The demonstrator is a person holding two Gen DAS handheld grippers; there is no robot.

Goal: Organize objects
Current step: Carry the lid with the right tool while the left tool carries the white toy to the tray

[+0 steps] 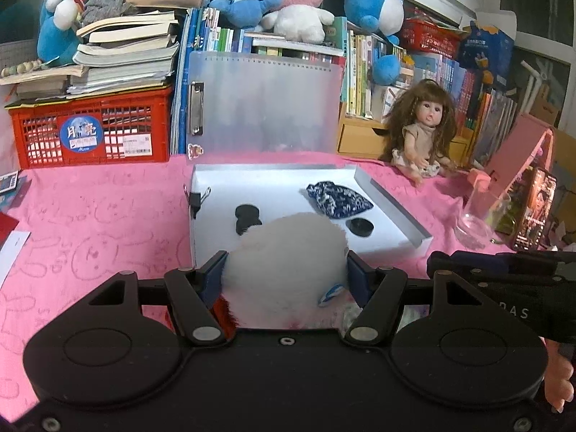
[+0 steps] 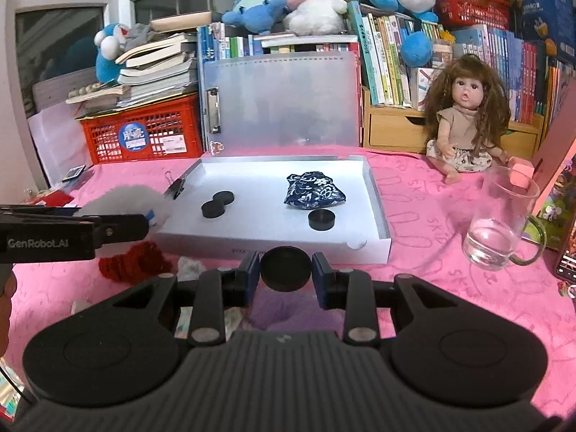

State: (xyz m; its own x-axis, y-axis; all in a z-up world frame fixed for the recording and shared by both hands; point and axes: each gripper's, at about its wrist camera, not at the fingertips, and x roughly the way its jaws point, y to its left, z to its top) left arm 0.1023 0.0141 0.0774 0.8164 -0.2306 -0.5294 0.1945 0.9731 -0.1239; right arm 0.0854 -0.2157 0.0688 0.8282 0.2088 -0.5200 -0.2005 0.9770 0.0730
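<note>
Above the near edge of the pink tablecloth [image 2: 432, 216], both grippers were found loaded in front of the shallow white box [image 2: 381, 248]. The left gripper [image 1: 286, 270] was closed on a white fluffy toy [image 1: 288, 262], its pads pressed into the fur on both sides. The right gripper [image 2: 286, 270] was pinched narrow on a black disc [image 2: 286, 268], held clear of the cloth just short of the box's near wall. Inside the box lay a blue patterned pouch [image 2: 313, 192], a pair of touching black discs [image 2: 216, 204] toward its left side, and a single black disc [image 2: 321, 219] near its front. Judged step: carrying both items to the box. The next move would call for lifting each over the near wall and releasing on bare floor, clear of the pieces already there. Only the right wrist view showed red knitted material [image 2: 135, 261] on the cloth below the left gripper, and the whole glass mug [image 2: 504, 223] at the right edge; the left wrist view had the toy blocking the box's front.
</note>
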